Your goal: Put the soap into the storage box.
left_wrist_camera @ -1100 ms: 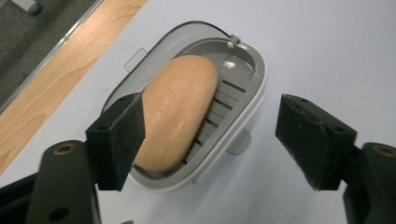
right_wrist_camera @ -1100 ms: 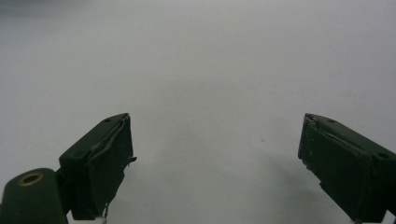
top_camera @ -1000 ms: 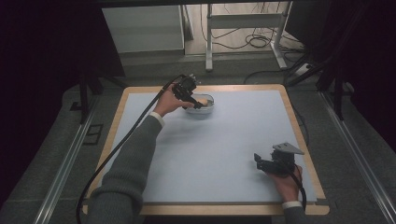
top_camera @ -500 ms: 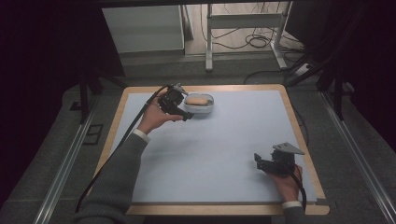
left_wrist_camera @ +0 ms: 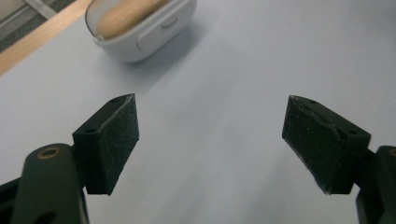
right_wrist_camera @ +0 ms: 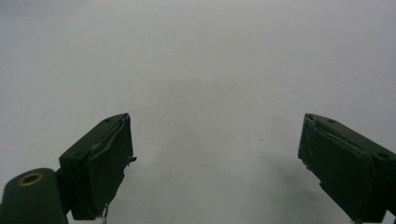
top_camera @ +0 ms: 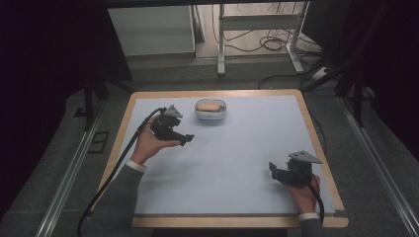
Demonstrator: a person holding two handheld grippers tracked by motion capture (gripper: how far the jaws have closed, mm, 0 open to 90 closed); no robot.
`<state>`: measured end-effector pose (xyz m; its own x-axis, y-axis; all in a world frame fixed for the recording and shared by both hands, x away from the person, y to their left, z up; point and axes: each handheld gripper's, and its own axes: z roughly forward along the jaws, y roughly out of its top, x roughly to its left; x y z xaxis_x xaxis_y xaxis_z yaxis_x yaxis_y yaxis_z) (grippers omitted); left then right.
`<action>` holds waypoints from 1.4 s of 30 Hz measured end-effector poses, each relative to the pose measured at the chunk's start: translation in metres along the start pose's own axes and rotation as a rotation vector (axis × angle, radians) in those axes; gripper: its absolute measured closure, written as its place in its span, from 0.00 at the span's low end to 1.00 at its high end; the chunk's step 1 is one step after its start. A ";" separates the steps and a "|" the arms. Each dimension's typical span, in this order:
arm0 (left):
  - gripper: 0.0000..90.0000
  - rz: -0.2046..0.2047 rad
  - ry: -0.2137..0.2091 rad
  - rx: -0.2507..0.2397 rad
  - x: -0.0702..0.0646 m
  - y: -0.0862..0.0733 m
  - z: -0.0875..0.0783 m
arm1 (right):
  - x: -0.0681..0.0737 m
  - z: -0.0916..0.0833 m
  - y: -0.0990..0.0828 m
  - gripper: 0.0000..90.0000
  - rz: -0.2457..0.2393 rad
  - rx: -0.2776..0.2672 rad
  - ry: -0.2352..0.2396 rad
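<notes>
No text, label, brand or number can be read anywhere — not on any surface.

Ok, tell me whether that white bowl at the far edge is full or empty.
Not empty. The white bowl holds one tan, rounded lump, seen in the high view and the left gripper view. What it is cannot be told.

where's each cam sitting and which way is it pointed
High view: above the person's side, looking forward and down on the table; both forearms, left gripper, right gripper.
Left gripper view: rides the left gripper, facing the white dish.
Right gripper view: rides the right gripper, facing bare tabletop.
Shared: high and left views show the dish.
</notes>
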<state>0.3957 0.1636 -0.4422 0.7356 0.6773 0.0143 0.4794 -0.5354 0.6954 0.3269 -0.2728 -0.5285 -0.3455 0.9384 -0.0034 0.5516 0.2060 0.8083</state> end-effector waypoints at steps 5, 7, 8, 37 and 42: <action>0.21 -0.036 0.011 -0.027 -0.003 -0.027 -0.006 | 0.000 0.000 0.000 0.11 -0.002 -0.001 -0.002; 0.21 -0.048 0.020 -0.030 -0.004 -0.038 -0.008 | 0.000 0.000 0.000 0.11 -0.002 -0.002 -0.005; 0.21 -0.054 0.024 -0.032 -0.004 -0.043 -0.009 | 0.000 0.000 0.000 0.11 -0.002 -0.002 -0.005; 0.21 -0.144 0.048 0.007 -0.012 -0.115 -0.008 | 0.000 -0.002 -0.001 0.11 -0.007 -0.021 0.009; 0.21 -0.153 0.047 0.004 -0.012 -0.115 -0.009 | 0.001 -0.003 -0.001 0.11 -0.013 -0.040 0.012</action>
<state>0.3278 0.2219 -0.5159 0.6307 0.7739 -0.0576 0.5858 -0.4260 0.6895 0.3233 -0.2732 -0.5276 -0.3617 0.9323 -0.0072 0.5164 0.2067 0.8310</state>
